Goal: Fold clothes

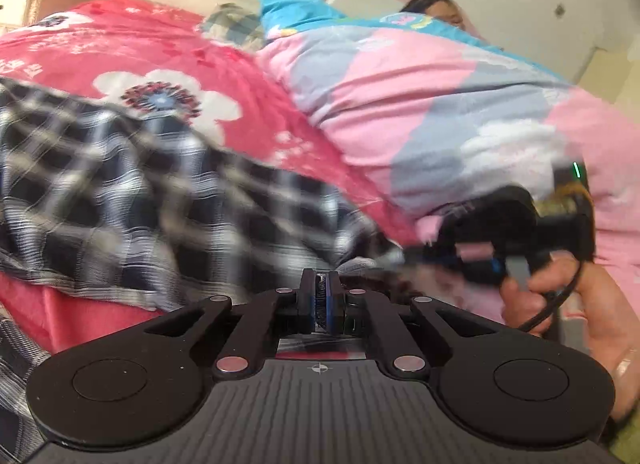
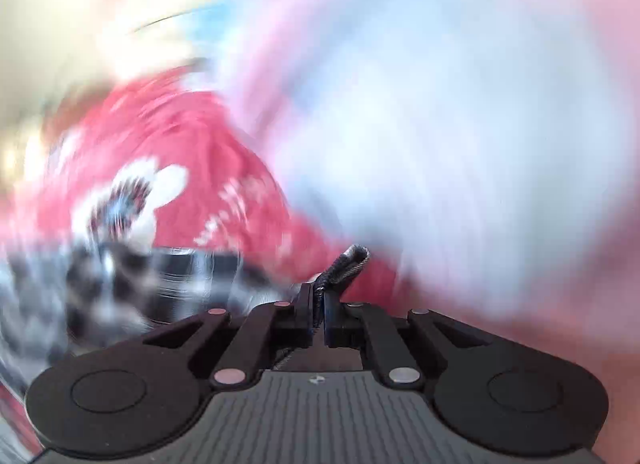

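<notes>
Both grippers pinched plaid garment edges.
Left gripper [image 1: 320,296] and right gripper [image 2: 318,300] each clamped a hem of the checked shirt [image 1: 140,192], draped over the red floral bed cover [image 1: 248,76], near-left of the pink quilt [image 1: 420,104], likely to lift and fold.

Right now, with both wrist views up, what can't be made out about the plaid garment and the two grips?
- Plaid garment: motion-blurred in both views, cut off at the left wrist view's left edge; its type and fold state are unclear.
- Left gripper: shut on cloth, but which part of the garment is hidden by the fingers.
- Right gripper: shut on a fabric edge; everything beyond is smeared.
</notes>
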A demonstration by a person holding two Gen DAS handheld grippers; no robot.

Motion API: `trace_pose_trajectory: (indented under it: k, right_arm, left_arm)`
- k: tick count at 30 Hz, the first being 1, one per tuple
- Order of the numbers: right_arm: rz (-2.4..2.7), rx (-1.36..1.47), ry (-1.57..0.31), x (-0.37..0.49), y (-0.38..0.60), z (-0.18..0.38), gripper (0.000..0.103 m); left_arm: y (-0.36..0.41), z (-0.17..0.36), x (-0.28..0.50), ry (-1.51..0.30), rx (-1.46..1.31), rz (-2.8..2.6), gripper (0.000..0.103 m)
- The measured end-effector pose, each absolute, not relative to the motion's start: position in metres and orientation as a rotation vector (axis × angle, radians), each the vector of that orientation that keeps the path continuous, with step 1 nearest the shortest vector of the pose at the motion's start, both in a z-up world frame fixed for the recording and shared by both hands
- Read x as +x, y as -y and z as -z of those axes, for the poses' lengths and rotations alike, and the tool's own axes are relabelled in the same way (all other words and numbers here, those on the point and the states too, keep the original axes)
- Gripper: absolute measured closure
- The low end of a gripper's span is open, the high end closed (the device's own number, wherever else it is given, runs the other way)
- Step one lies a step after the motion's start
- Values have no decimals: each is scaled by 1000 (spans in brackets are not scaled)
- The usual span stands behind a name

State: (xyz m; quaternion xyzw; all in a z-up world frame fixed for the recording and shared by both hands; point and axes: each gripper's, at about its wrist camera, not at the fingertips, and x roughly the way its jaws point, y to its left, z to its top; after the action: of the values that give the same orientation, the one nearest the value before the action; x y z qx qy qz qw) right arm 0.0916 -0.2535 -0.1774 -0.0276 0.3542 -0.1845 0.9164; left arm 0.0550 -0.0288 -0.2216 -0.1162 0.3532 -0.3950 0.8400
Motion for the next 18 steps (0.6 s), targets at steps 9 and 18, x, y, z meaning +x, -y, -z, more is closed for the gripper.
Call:
trace_pose_trajectory:
  k: [9, 18]
  right_arm:
    - [121, -1364, -837, 110, 199, 221, 99]
    - [14, -1948, -738, 86, 219, 307, 53]
  left_arm:
    - [117, 209, 32, -768, -294, 1196, 101]
    - [188, 241, 24, -882, -309, 1276, 96]
